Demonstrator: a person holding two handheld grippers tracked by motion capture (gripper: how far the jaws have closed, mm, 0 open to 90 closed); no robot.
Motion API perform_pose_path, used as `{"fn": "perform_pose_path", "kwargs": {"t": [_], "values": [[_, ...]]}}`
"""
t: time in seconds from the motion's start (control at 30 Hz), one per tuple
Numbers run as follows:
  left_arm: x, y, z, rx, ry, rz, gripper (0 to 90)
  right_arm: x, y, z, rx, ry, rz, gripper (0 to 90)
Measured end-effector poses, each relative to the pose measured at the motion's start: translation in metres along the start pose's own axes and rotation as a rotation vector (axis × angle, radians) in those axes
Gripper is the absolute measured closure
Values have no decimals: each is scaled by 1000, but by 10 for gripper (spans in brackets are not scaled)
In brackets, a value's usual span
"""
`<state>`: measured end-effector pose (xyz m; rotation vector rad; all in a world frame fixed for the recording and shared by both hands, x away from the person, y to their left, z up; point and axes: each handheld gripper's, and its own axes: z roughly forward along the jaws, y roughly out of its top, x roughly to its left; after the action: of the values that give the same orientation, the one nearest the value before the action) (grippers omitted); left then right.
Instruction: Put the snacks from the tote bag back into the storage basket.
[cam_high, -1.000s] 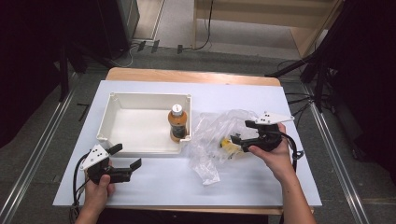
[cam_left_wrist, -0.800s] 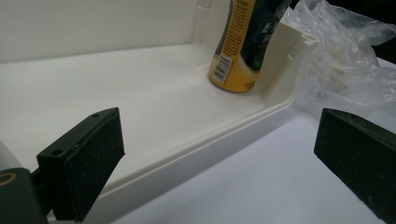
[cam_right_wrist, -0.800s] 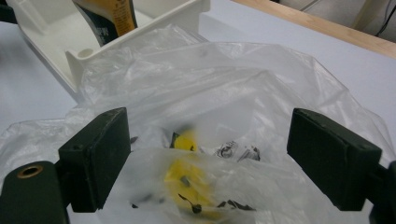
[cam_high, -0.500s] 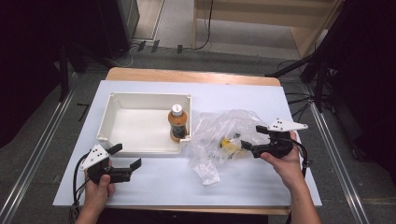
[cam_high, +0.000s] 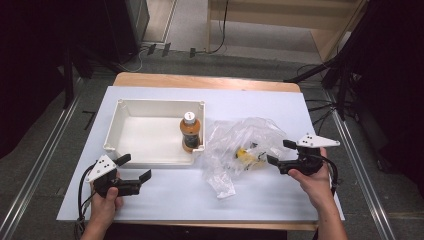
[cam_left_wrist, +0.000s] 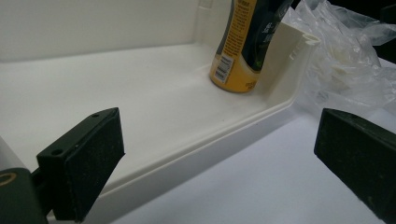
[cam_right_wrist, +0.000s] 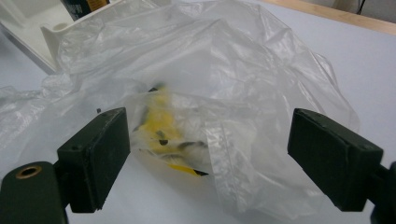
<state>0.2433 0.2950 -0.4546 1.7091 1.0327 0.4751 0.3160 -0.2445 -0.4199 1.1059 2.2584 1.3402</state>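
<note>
Handling the clear plastic bag (cam_high: 245, 145) should take little force: it looks thin, limp and very light, and the film will likely crumple and slide between the pads rather than hold a shape. A sensible hold would be a gathered fold of loose film near the edge closest to the right gripper (cam_high: 280, 152), not the lump in the middle, since a pinch on a single slick layer could slip and a pinch on the contents could crush them.

The bag is a rumpled, see-through heap with glossy creases. Inside it sits a small yellow thing with black markings (cam_right_wrist: 166, 135), blurred through the plastic, so what it is cannot be told. The bag lies on the white bench (cam_high: 260, 200) directly ahead of the right gripper's jaws, which stand wide open with the yellow lump framed between them, and nothing is gripped.

The left gripper (cam_high: 134, 167) hangs with its jaws also wide apart and empty. Beyond them is the near wall of a white tray (cam_left_wrist: 224, 140), and farther off, in the tray's far corner, an orange bottle (cam_left_wrist: 243, 42) stands upright, with the bag just past that corner.
</note>
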Motion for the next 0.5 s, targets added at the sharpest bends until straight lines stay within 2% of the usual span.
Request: {"fn": "perform_pose_path", "kwargs": {"t": [0.5], "values": [[0, 0, 0, 0, 3, -2, 18, -14, -25, -15, 4, -27, 40, 137]]}}
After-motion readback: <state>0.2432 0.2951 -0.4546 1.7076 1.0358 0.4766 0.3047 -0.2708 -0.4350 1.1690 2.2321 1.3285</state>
